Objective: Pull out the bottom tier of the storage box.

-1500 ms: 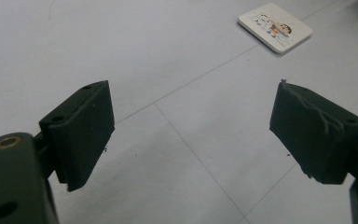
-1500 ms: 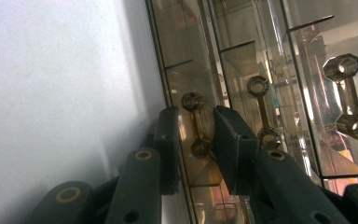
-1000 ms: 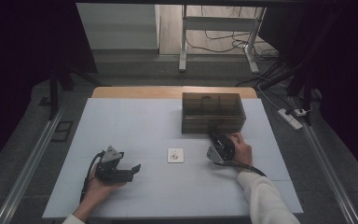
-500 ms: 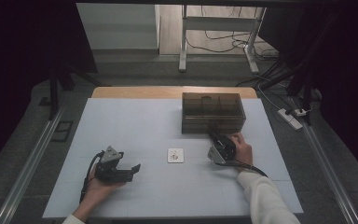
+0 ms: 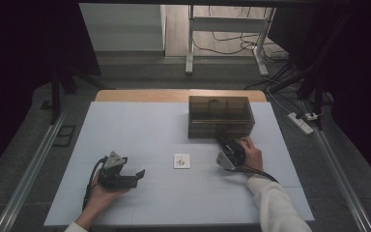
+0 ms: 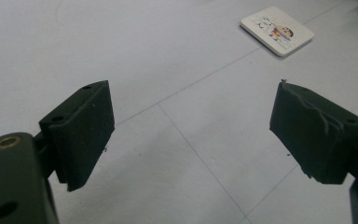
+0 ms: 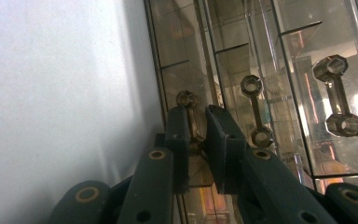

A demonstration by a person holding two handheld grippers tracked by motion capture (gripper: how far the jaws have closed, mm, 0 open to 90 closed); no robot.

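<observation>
A smoky transparent drawer box [image 5: 221, 116] stands at the table's back right. My right gripper [image 5: 223, 144] reaches its front face at the lower left. In the right gripper view the right gripper [image 7: 198, 135] is shut on a drawer handle [image 7: 189, 99], a small clear bar with faceted ends, and the pads press both sides of it. My left gripper [image 5: 137, 175] rests low on the table at the front left. In the left gripper view the left gripper [image 6: 191, 135] stands open with nothing between its pads. A small white picture card [image 5: 182, 160] [image 6: 278, 30] lies flat between the two hands.
Two more clear handles [image 7: 256, 112] [image 7: 338, 95] sit on neighbouring drawers of the box. The white table mat [image 5: 140, 130] spreads around the card. A power strip [image 5: 302, 121] and cables lie on the floor to the right.
</observation>
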